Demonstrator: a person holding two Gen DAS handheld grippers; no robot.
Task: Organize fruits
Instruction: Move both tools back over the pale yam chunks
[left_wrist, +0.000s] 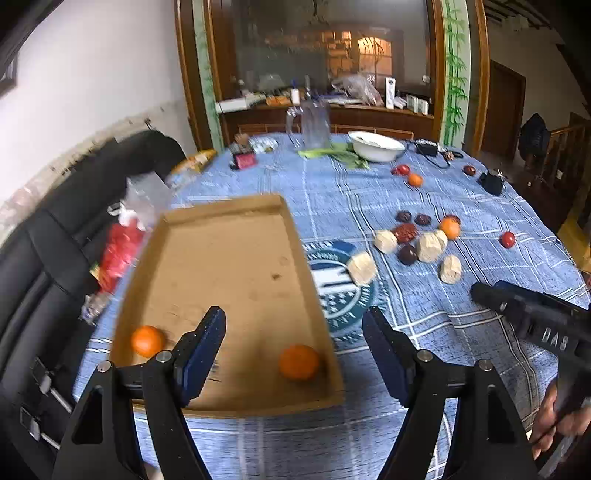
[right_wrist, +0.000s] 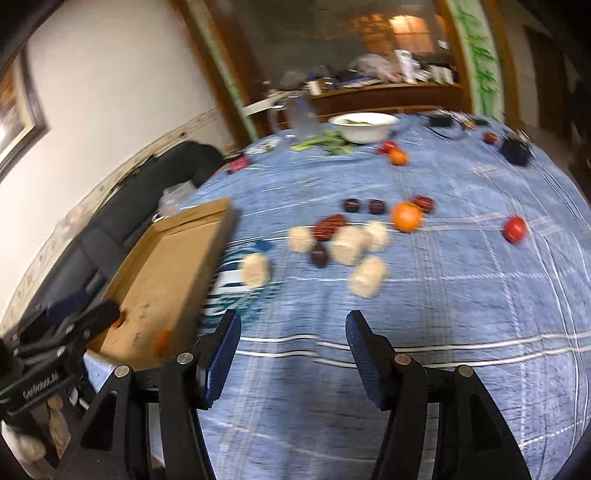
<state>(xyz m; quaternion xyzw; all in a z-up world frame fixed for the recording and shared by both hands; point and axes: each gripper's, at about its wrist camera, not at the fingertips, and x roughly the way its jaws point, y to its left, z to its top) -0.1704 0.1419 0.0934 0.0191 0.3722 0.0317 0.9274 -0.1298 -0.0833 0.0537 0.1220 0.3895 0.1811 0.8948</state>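
Two oranges (left_wrist: 298, 362) sit in the cardboard tray (left_wrist: 236, 206). Both the left gripper (left_wrist: 293, 332) and right gripper (right_wrist: 293, 334) have wide, empty jaws. More fruit (right_wrist: 406, 216) waits on the table (right_wrist: 461, 295). Round ones might roll off if bumped.

The left gripper (left_wrist: 293, 354) was matte black, with two angular arms cut through by triangular holes and joined by silver round-headed screws. Its fingers (left_wrist: 207, 343) carried dark blue pads. The right gripper (right_wrist: 291, 354) was built the same way, its blue pads (right_wrist: 221, 362) ribbed. White lettering ran along each gripper's black side bar, too blurred to read with certainty. Bare skin of the right hand (left_wrist: 554, 424) showed around the handle.
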